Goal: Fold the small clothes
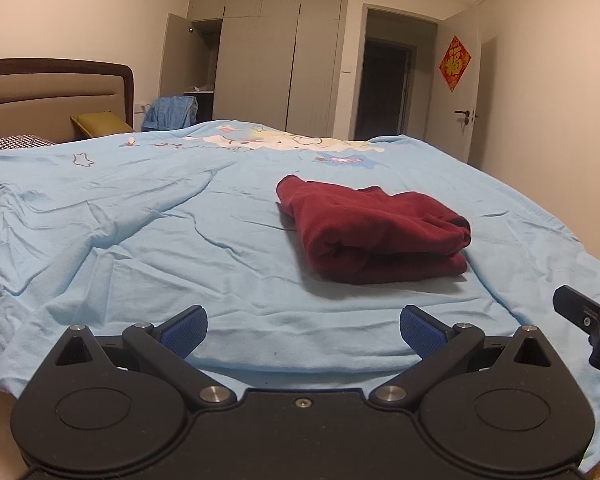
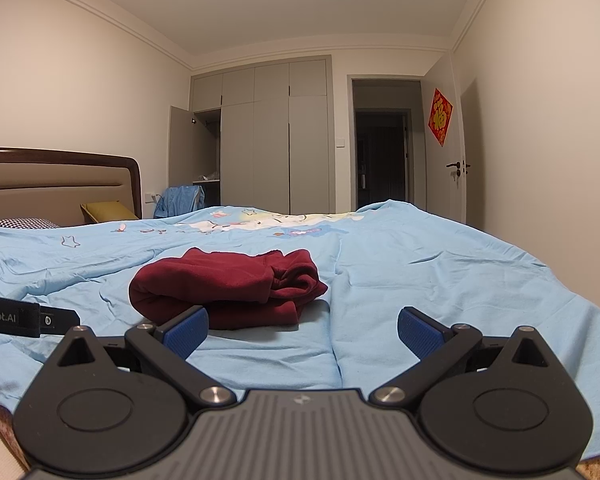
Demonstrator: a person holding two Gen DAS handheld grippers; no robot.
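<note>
A dark red knit garment (image 1: 374, 232), already doubled into a thick soft bundle, lies on the pale blue printed bedspread (image 1: 140, 232) near the bed's near edge, its long axis running roughly across that edge, with folded layers stacked at one end and a looser flap trailing toward the headboard side. It appears folded, or nearly so. From the left gripper (image 1: 303, 332) the bundle sits ahead and to the right, well apart from the blue-padded fingers (image 1: 186, 330), which stand wide with nothing between them. From the right gripper (image 2: 303, 330) it lies ahead and to the left, its near fold just beyond the left pad, so the right hand looks the nearer; its fingers (image 2: 420, 334) are likewise spread wide and empty. Any tidying of the trailing flap would probably fall to that side. Behind stand a grey wardrobe (image 2: 272, 136) and a dark doorway (image 2: 382, 156)
</note>
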